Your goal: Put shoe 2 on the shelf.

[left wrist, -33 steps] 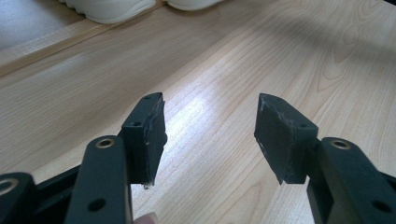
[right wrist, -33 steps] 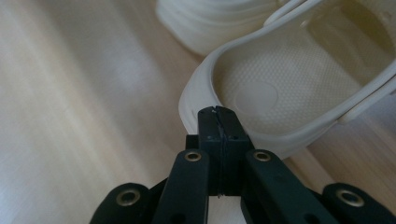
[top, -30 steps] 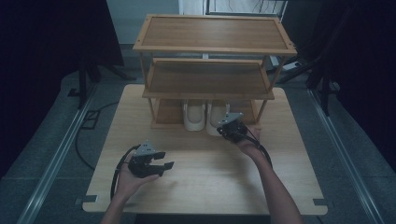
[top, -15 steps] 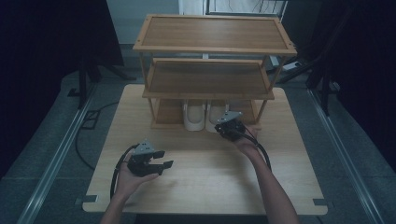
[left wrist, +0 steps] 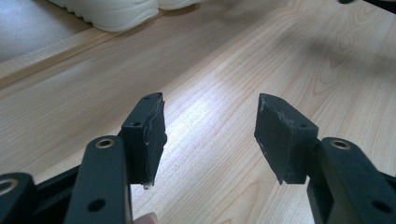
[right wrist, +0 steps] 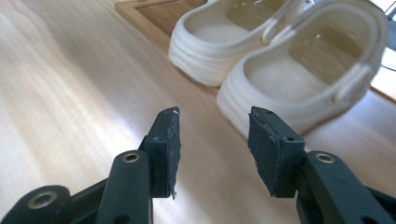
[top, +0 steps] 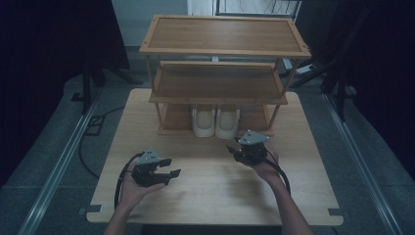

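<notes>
White clogs (top: 216, 121) sit on the rack's bottom shelf (top: 173, 122); right gripper (top: 236, 151) near them, left gripper (top: 169, 167) toward the table's (top: 205, 191) near edge, both jaws wide, empty

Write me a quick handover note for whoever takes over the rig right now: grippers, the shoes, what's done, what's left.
Left gripper: open, empty, low over the table, apart from the shoes.
Right gripper: open, empty, just in front of the right clog, not touching.
Both white clogs, left clog included, sit side by side on the rack's bottom shelf, heels facing out.
Done: nothing gripped.
Left: probably grasp the right clog first.
</notes>
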`<state>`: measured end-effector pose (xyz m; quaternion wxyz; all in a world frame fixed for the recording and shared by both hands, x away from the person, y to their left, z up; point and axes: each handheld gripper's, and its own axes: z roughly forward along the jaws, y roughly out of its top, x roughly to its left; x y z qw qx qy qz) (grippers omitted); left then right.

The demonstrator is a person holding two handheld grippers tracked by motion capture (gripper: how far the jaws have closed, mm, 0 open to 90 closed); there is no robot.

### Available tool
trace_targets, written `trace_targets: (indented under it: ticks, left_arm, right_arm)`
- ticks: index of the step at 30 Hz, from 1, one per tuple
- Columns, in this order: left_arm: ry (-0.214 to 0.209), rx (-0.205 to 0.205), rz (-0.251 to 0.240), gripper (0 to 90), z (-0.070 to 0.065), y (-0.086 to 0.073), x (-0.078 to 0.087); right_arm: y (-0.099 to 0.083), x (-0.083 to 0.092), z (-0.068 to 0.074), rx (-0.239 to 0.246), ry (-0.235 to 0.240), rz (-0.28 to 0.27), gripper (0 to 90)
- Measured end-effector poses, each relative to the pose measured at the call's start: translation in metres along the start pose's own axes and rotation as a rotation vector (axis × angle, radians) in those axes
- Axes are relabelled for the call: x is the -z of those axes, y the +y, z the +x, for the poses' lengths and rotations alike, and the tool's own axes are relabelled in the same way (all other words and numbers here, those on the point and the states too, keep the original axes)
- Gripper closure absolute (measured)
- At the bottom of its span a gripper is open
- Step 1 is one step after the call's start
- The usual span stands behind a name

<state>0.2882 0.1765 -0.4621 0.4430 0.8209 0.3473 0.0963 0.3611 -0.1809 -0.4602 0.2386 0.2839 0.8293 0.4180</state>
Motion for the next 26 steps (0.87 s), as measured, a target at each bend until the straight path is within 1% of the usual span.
trace_targets:
  ticks: [3, 5, 11, 14, 15, 17, 20, 23, 26]
  left_arm:
    - [0.002, 0.004, 0.007, 43.2, 0.001, -0.001, -0.002]
    - [0.003, 0.006, 0.013, 43.2, 0.001, -0.002, -0.004]
    - [0.008, 0.007, 0.019, 43.0, 0.001, -0.003, -0.005]
    - [0.009, 0.012, 0.019, 43.0, 0.003, -0.004, -0.005]
    - [0.011, 0.014, 0.019, 43.0, 0.003, -0.004, -0.005]
    - [0.014, 0.017, 0.022, 42.9, 0.004, -0.005, -0.005]
    - [0.015, 0.016, 0.025, 42.9, 0.005, -0.005, -0.006]
    - [0.017, 0.014, 0.024, 42.8, 0.005, -0.005, -0.005]
    - [0.018, 0.015, 0.018, 42.7, 0.006, -0.004, -0.004]
  right_arm:
    - [-0.015, 0.017, 0.000, -0.027, -0.006, -0.019, 52.8]
    - [-0.027, 0.029, -0.001, -0.065, -0.013, -0.023, 52.2]
    - [-0.062, 0.059, -0.007, -0.111, -0.054, -0.017, 51.5]
    - [-0.078, 0.071, -0.009, -0.145, -0.075, -0.027, 51.4]
    - [-0.084, 0.074, -0.010, -0.159, -0.083, -0.022, 51.3]
    - [-0.090, 0.076, -0.012, -0.167, -0.096, -0.014, 51.1]
    - [-0.093, 0.078, -0.015, -0.192, -0.106, -0.026, 51.1]
    - [-0.092, 0.074, -0.014, -0.186, -0.109, -0.030, 49.6]
    - [-0.094, 0.069, -0.010, -0.162, -0.129, 0.005, 45.9]
